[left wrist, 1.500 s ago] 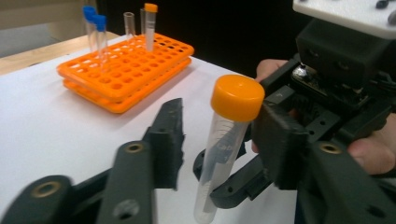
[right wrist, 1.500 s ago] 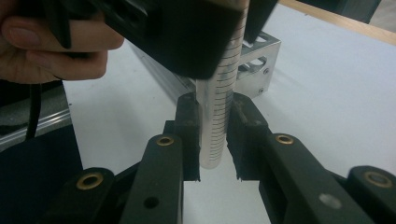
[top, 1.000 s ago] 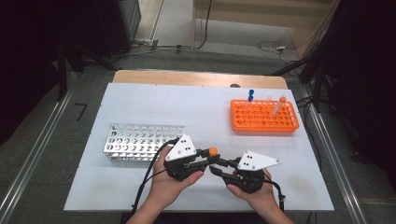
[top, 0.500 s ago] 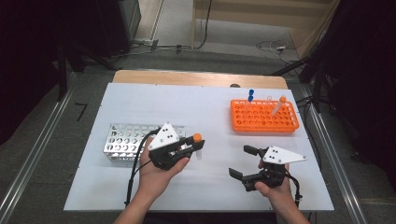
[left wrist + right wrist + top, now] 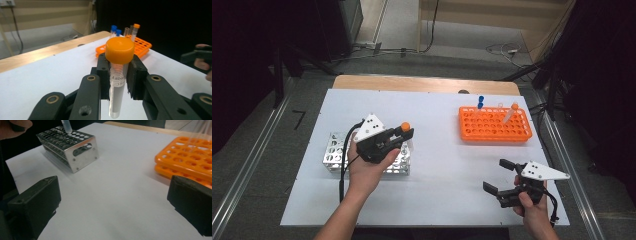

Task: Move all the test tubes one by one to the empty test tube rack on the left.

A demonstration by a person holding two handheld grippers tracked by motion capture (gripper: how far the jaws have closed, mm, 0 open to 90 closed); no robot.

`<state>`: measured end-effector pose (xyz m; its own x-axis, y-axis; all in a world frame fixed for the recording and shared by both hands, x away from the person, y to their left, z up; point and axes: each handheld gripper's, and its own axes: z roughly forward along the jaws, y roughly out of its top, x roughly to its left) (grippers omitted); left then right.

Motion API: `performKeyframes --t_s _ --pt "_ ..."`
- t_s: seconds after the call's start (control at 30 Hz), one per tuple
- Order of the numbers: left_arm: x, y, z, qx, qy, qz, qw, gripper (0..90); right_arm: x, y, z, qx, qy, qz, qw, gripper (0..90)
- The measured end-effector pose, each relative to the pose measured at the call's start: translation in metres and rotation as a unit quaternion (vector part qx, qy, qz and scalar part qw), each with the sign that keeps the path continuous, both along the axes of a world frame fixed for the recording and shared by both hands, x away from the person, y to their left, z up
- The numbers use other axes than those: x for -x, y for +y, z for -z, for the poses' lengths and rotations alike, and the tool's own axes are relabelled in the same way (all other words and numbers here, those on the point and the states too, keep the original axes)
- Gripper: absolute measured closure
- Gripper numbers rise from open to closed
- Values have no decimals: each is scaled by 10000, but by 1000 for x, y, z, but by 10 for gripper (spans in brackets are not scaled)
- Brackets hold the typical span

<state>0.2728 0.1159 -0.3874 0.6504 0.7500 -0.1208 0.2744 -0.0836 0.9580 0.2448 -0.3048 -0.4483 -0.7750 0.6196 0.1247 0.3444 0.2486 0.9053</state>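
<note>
My left gripper [image 5: 404, 136] is shut on an orange-capped clear tube [image 5: 118, 75], held upright over the right end of the metal rack [image 5: 337, 150]. In the right gripper view the tube's tip [image 5: 67, 127] hangs just above the metal rack [image 5: 75, 147]. My right gripper [image 5: 498, 176] stands open near the table's front right, with bare white table between its jaws. The orange rack [image 5: 494, 125] at the back right holds two blue-capped tubes [image 5: 115, 30], an uncapped tube and an orange-capped tube [image 5: 510, 112].
The white table top [image 5: 442, 170] lies between the two racks. A wooden strip [image 5: 422, 84] runs along its far edge. Metal rails [image 5: 247, 170] flank the table on both sides, and cables lie on the floor behind.
The grippers have parted: the left carried the orange-capped tube left to the metal rack, and the right drew back to the front right with its jaws open.
</note>
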Motion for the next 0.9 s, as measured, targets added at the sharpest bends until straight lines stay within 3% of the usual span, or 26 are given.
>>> performKeyframes --t_s 0.17,0.4,0.7,0.9 --pt "-13 4 4 17 42 -237 9997 750 -5 -10 1 -94 3 201 9998 0" --pt "-28 3 16 -177 41 -600 9980 751 -8 -15 3 -131 57 268 9995 0" --pt "-35 -3 30 -344 129 -770 9964 750 -8 -15 4 -131 84 283 9995 0" --pt "-39 -4 41 -455 398 -806 9949 749 -9 -15 5 -120 80 294 9995 0"
